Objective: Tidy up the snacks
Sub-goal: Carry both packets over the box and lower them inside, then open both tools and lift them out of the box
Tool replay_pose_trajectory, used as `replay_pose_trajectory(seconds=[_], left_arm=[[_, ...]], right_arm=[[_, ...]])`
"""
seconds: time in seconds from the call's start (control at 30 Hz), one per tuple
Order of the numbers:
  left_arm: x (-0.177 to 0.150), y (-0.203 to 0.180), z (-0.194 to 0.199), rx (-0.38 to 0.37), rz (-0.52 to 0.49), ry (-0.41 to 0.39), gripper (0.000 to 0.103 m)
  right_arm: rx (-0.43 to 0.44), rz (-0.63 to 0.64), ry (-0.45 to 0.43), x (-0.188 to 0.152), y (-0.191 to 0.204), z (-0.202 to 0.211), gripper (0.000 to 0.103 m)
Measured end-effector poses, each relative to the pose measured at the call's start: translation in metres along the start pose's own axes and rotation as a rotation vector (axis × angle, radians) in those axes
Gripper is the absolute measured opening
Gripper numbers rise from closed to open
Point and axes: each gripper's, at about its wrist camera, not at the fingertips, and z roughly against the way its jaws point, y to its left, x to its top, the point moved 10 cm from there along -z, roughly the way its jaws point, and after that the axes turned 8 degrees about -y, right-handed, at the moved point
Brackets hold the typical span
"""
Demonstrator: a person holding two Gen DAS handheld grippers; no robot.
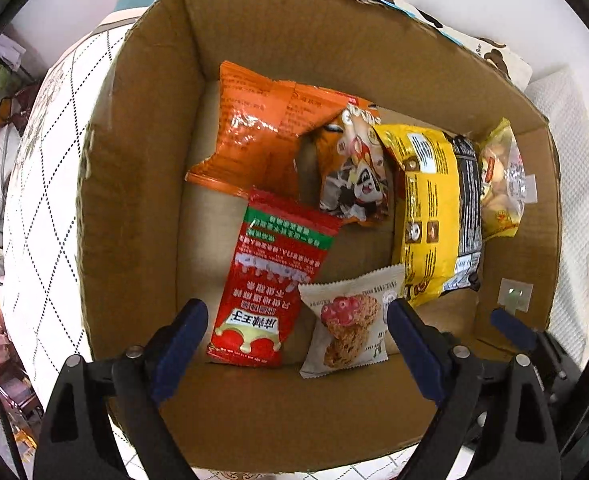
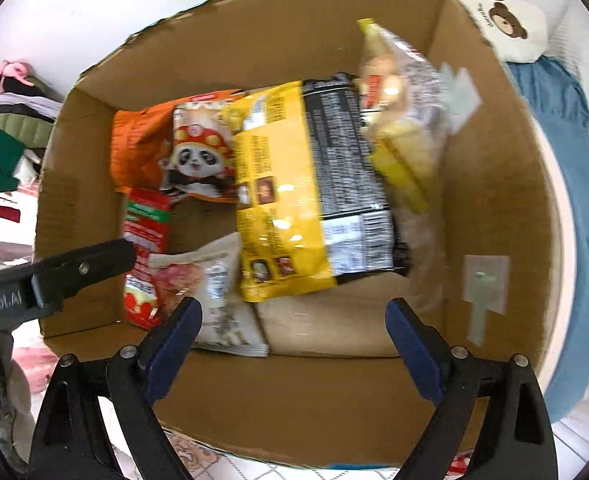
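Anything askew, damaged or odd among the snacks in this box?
Nothing is spilled or torn open. The packets lie jumbled in the cardboard box: the orange bag is crumpled, and the panda packet is wedged against the yellow bag.

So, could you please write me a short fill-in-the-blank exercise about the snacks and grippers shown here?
1. All the snack packets lie inside a ____ box.
2. The packet printed with a panda is overlapped on one side by the large ____ bag.
3. The left gripper hangs over the box with its jaws ____.
4. The white packet pictures a ____ topped with red fruit.

Missing words: cardboard; yellow; open; cookie
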Motion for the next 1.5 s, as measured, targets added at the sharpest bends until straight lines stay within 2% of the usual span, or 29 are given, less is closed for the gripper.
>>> replay_pose_trajectory(seconds=[0.2, 0.33, 1.07, 1.3, 1.43, 1.5], left_arm=[[-0.011, -0.005, 0.014, 0.013, -0.031, -0.049, 0.092], [-0.020, -0.006, 0.030, 0.039, -0.059, -0.117, 0.092], [-0.088, -0.024, 0.161, 0.065, -0.133, -0.507, 0.092], [-0.111, -0.030, 0.183, 0.045, -0.141, -0.554, 0.092], [-0.118, -0.029, 0.181, 0.057, -0.146, -0.557, 0.092], [-0.122, -0.027, 0.167, 0.067, -0.150, -0.524, 0.092]], right_arm=[[-0.047, 0.006, -0.042, -0.001, -0.028, 0.026, 0.095], [-0.068, 0.018, -0.090, -0.008, -0.035, 0.054, 0.095], [-0.077, 0.052, -0.396, -0.064, -0.022, 0.197, 0.095], [-0.082, 0.046, -0.500, -0.077, -0.023, 0.242, 0.095], [-0.034, -0.004, -0.496, -0.085, -0.029, 0.245, 0.095], [-0.017, -0.024, -0.470, -0.090, -0.035, 0.235, 0.095]])
